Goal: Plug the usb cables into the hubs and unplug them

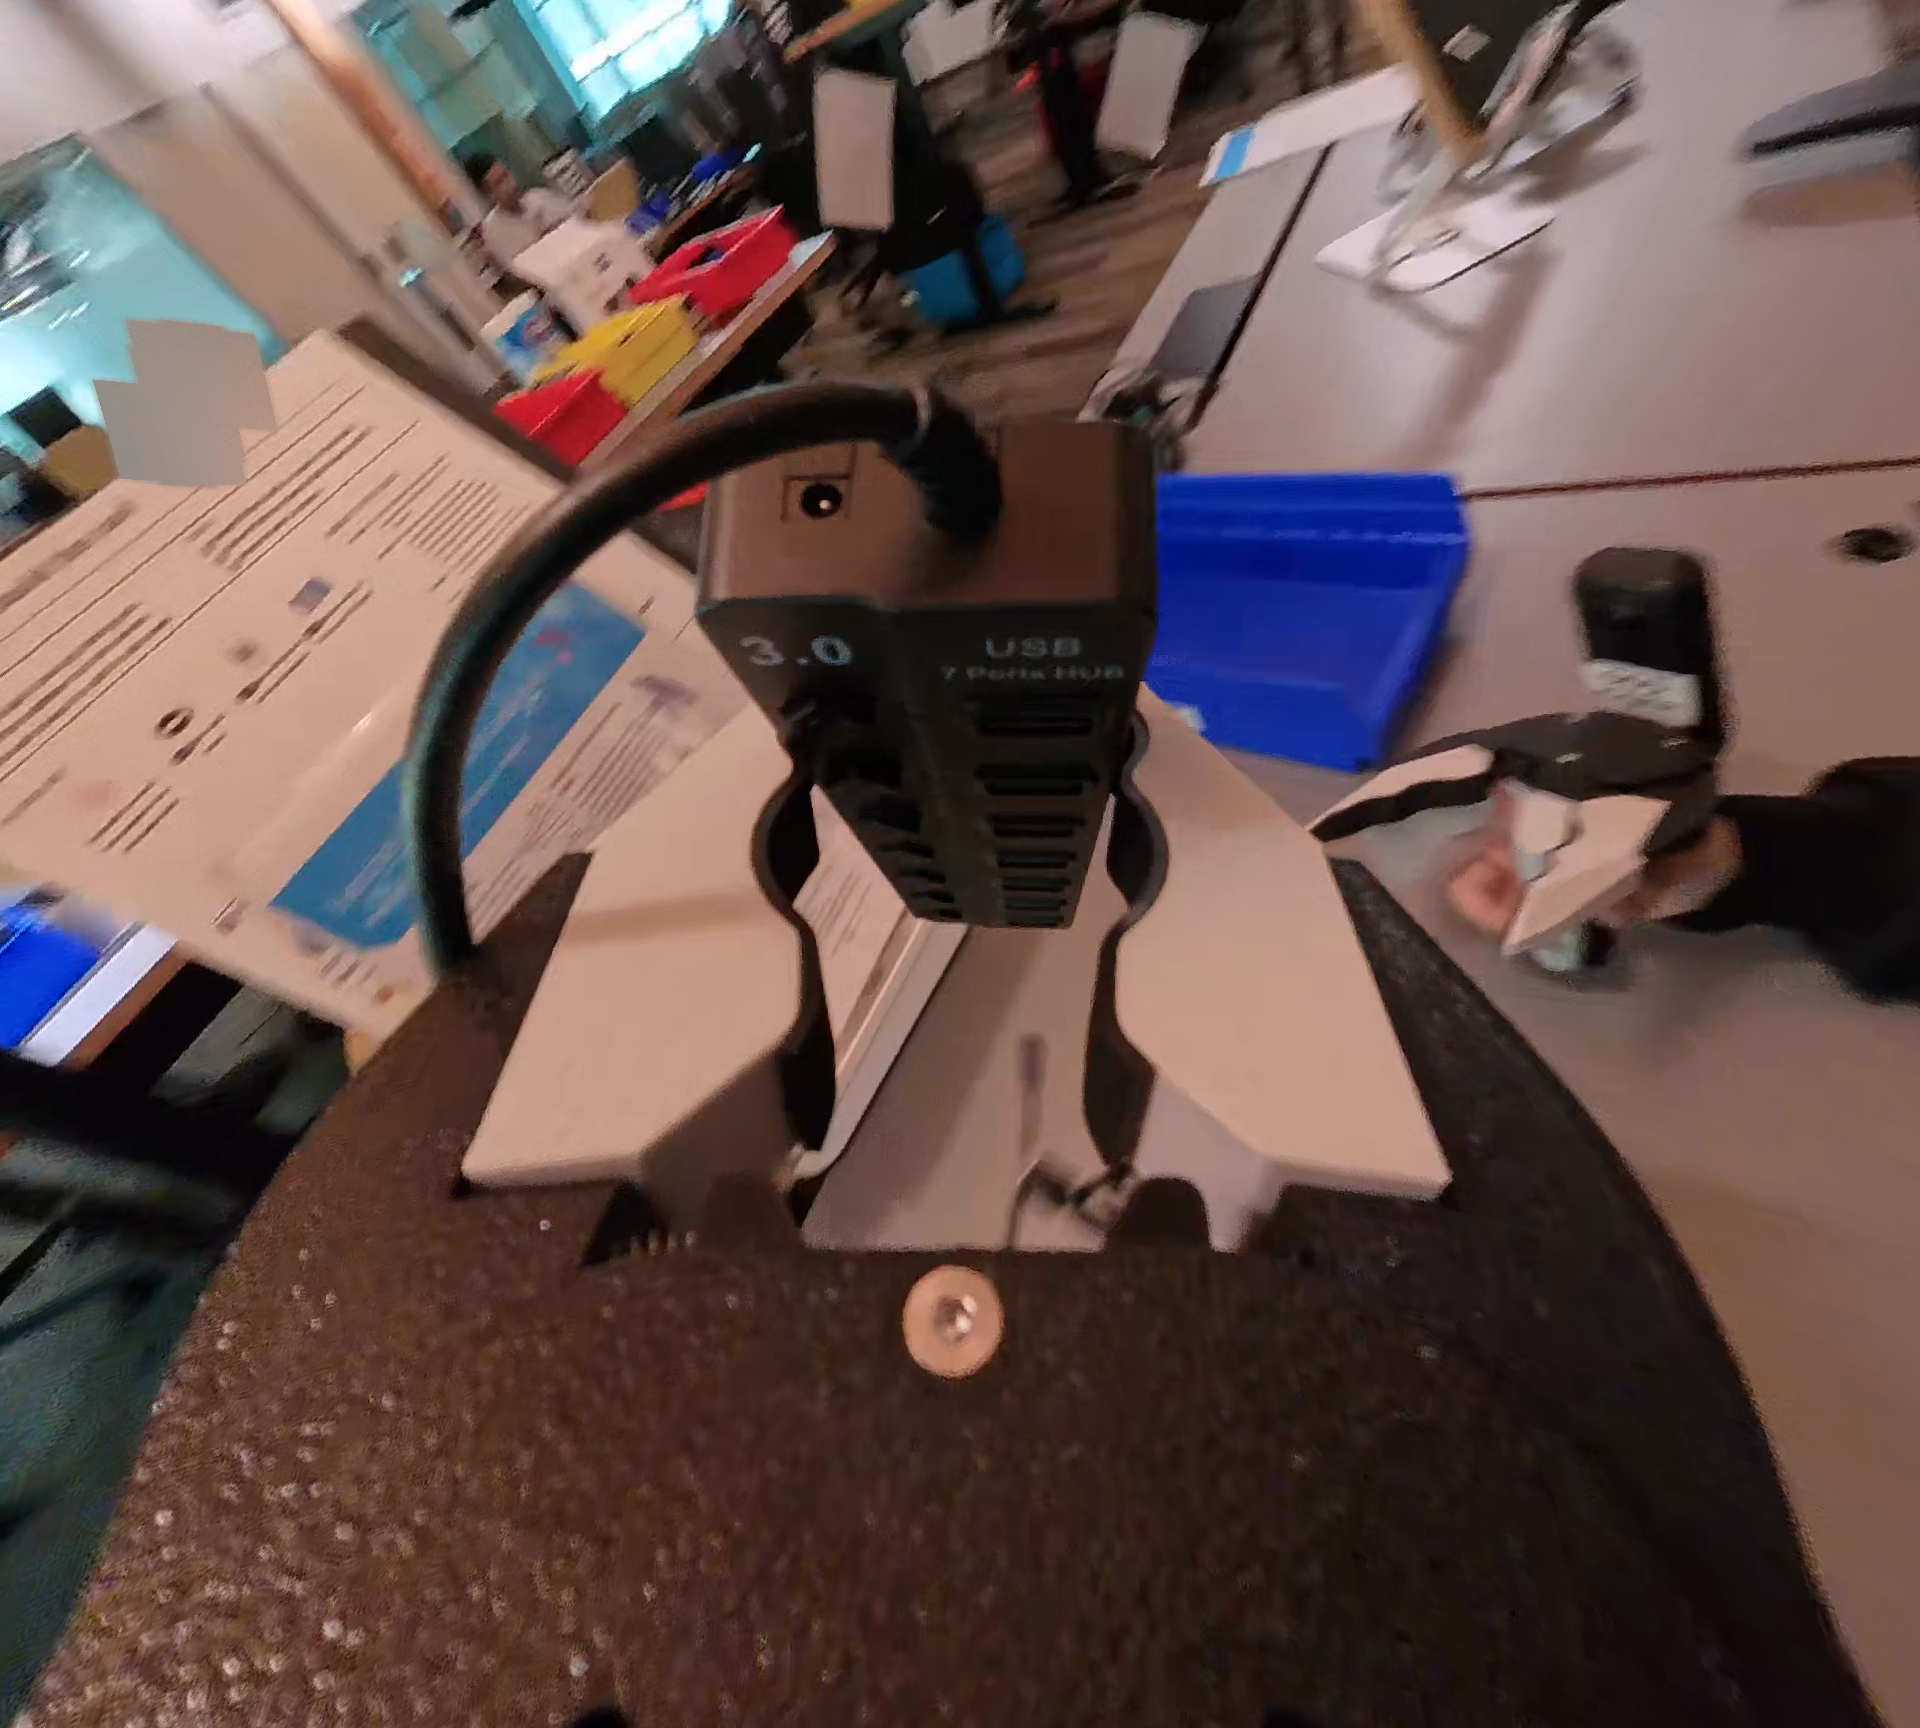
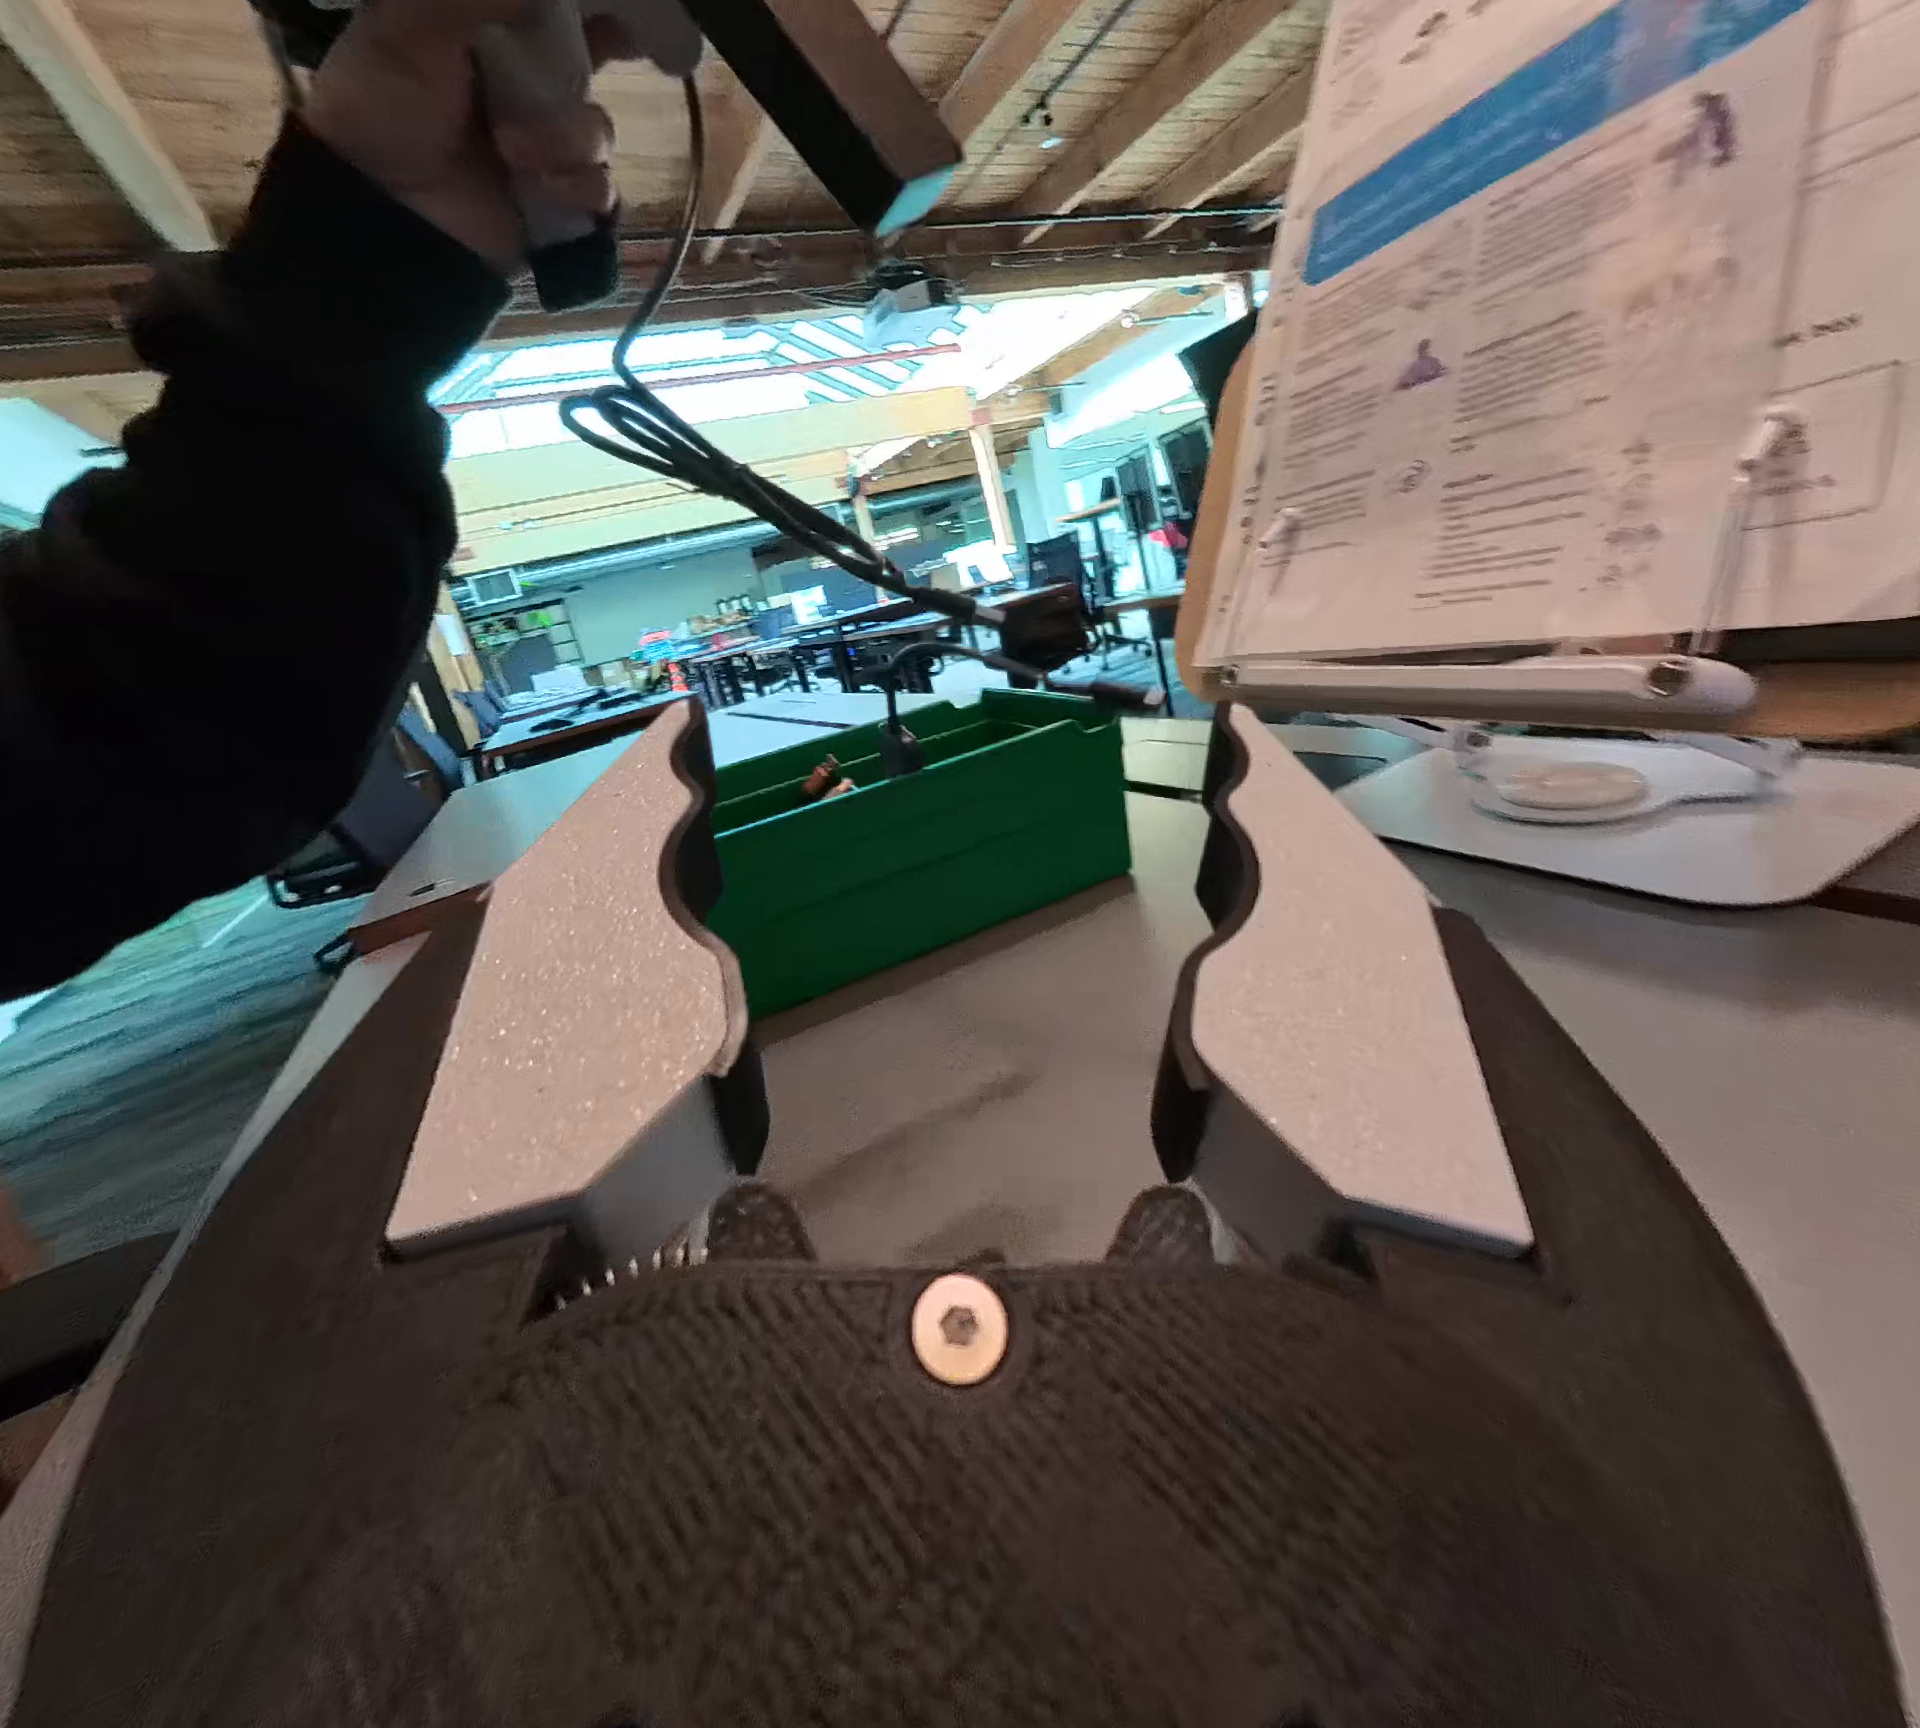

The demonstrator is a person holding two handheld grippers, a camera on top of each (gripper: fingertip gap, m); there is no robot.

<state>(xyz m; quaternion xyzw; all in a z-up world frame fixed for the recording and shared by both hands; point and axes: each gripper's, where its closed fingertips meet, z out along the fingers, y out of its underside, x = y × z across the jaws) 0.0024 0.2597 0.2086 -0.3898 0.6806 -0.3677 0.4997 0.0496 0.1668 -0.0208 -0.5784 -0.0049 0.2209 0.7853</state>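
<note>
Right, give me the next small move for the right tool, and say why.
Probably ease the right tool forward to the green bin for a cable: it is open and holds nothing, while the left tool grips the hub, whose ports look unfilled.

A black multi-port USB hub (image 1: 935,639) is held upright in the air, clamped near its lower end. Its port rows appear empty, though blur hides detail. A black cable (image 1: 540,639) is attached at its top and arcs leftward, downward.
</note>
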